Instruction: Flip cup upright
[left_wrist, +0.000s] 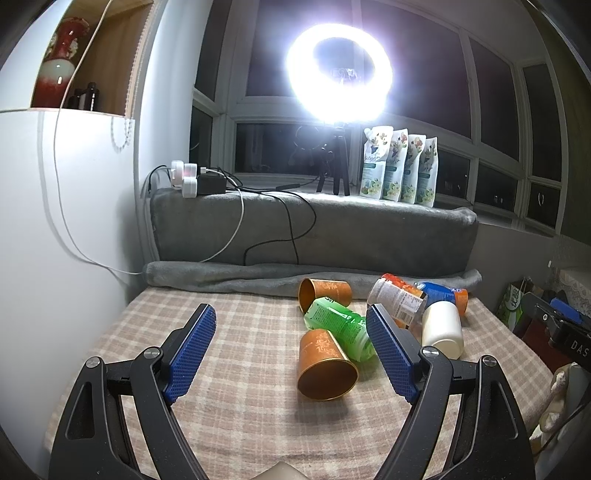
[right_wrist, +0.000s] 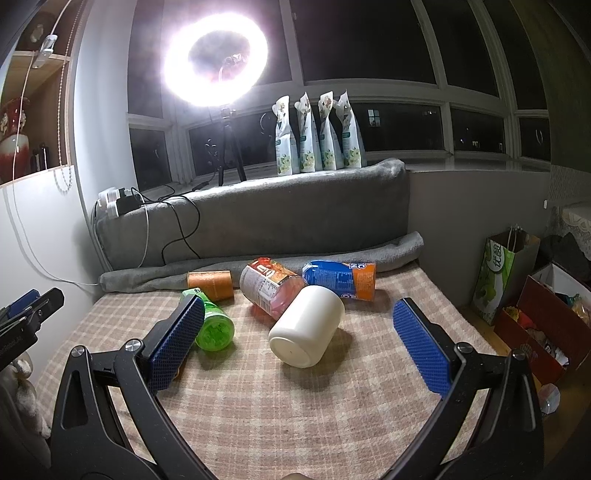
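A white cup (right_wrist: 306, 326) lies on its side on the checked cloth, its base toward the right wrist camera; it also shows in the left wrist view (left_wrist: 443, 328). An orange cup (left_wrist: 325, 365) lies on its side with its open mouth toward the left wrist camera. A second orange cup (left_wrist: 325, 291) lies further back; it also shows in the right wrist view (right_wrist: 210, 284). My left gripper (left_wrist: 291, 349) is open and empty, with the near orange cup between its fingers' lines. My right gripper (right_wrist: 299, 341) is open and empty, just short of the white cup.
A green bottle (left_wrist: 340, 326), a red-labelled jar (right_wrist: 271, 288) and a blue and orange bottle (right_wrist: 340, 280) lie among the cups. A rolled grey blanket (right_wrist: 258, 266) and grey cushion (right_wrist: 258, 218) border the back. Boxes and a green bag (right_wrist: 498, 280) stand at right.
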